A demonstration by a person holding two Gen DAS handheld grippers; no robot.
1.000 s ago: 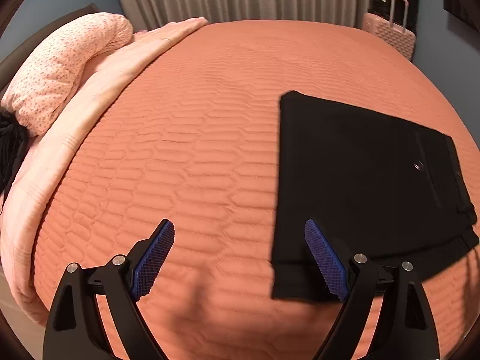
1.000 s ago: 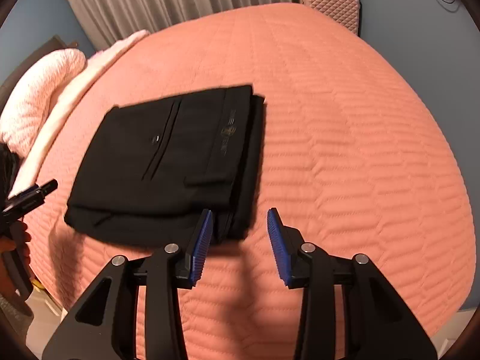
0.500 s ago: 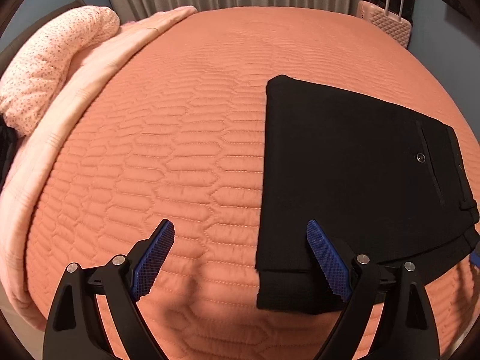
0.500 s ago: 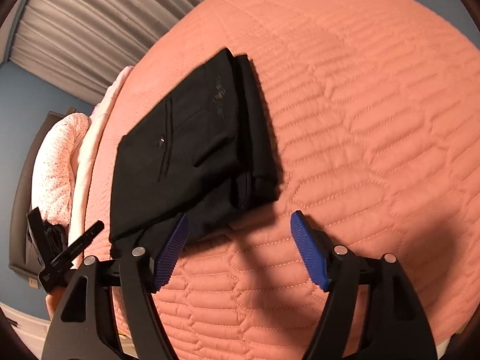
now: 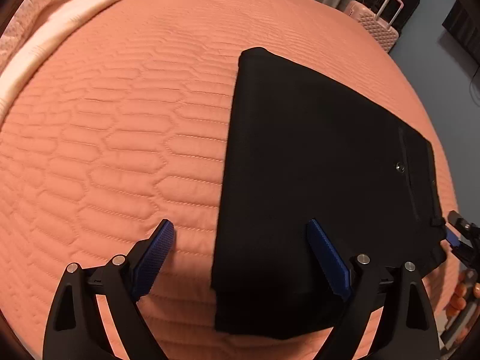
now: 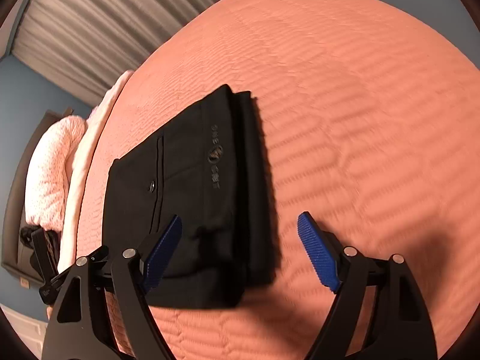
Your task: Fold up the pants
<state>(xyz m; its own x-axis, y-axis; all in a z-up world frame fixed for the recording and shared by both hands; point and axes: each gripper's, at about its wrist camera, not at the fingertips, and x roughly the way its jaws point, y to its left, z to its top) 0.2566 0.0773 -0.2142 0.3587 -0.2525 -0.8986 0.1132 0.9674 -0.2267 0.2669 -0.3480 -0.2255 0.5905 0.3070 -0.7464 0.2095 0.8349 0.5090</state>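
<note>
Black folded pants (image 5: 315, 165) lie flat on the orange quilted bedspread (image 5: 120, 150), pocket button facing up. My left gripper (image 5: 240, 224) hovers open over their near left corner, one pad over the bedspread and the other over the cloth. In the right wrist view, the pants (image 6: 195, 180) show a printed logo. My right gripper (image 6: 240, 217) straddles their near right corner; its jaws are opening and the pads touch nothing. The tip of the right gripper (image 5: 462, 240) also shows at the right edge of the left wrist view, beside the waistband.
A pink blanket (image 5: 60, 30) and a speckled pillow (image 6: 51, 174) lie along the bed's left side. A pink suitcase (image 5: 378, 27) stands beyond the far corner, before grey curtains (image 6: 105, 30). The bedspread (image 6: 360, 105) stretches right of the pants.
Both grippers have come down closer to the pants' near edge. The right gripper's jaws have spread much wider and its view has rolled. The left jaws stay open.
</note>
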